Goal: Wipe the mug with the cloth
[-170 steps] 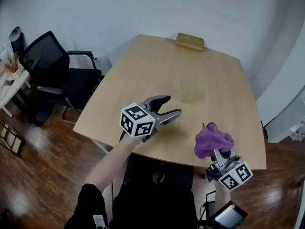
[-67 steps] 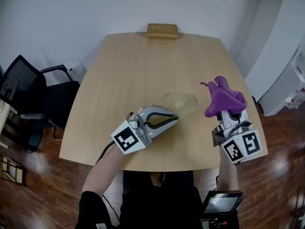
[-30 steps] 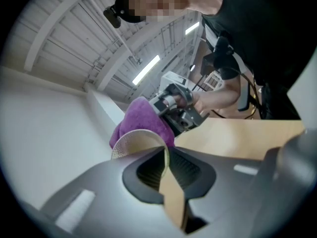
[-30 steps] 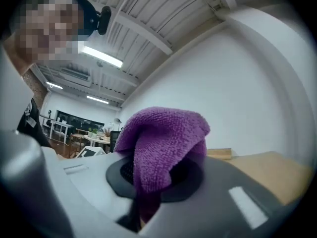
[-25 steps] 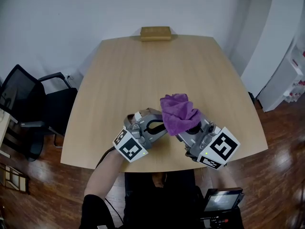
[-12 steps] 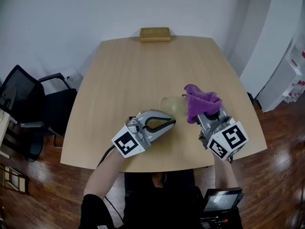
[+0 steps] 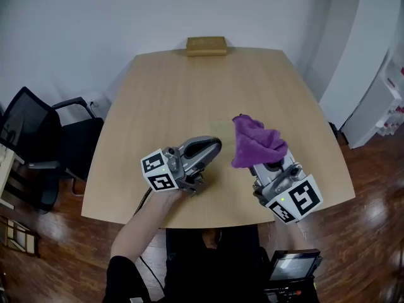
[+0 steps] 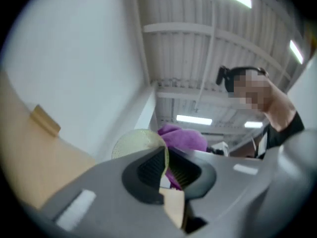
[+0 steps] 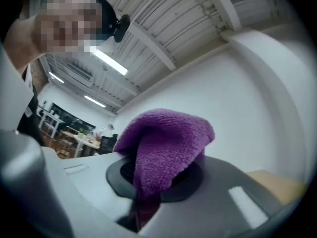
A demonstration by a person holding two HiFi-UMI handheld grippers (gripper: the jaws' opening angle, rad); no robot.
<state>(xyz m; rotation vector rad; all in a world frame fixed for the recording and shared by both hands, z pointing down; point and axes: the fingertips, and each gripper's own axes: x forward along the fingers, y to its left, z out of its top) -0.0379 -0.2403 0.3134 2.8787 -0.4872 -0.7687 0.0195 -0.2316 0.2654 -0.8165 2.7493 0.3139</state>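
Observation:
The mug (image 8: 138,143) is pale yellow-green and see-through. My left gripper (image 8: 166,170) is shut on its wall, and its round bottom shows above the jaws in the left gripper view. In the head view the left gripper (image 7: 216,146) is raised over the table's near half and rolled on its side; the mug is too faint there to make out. Just right of it is the purple cloth (image 7: 255,142), bunched up. My right gripper (image 7: 264,164) is shut on the cloth (image 9: 163,143), which drapes over the jaws and hides the fingertips.
The wooden table (image 7: 170,87) carries a tan box (image 7: 206,45) at its far edge. A black office chair (image 7: 44,137) stands to the left and white furniture (image 7: 379,100) to the right. A device with a screen (image 7: 289,271) sits near the person's lap.
The cloth came off the mug to the right, then edged back left toward it. The left gripper rolled over and rose a little with the mug in it.

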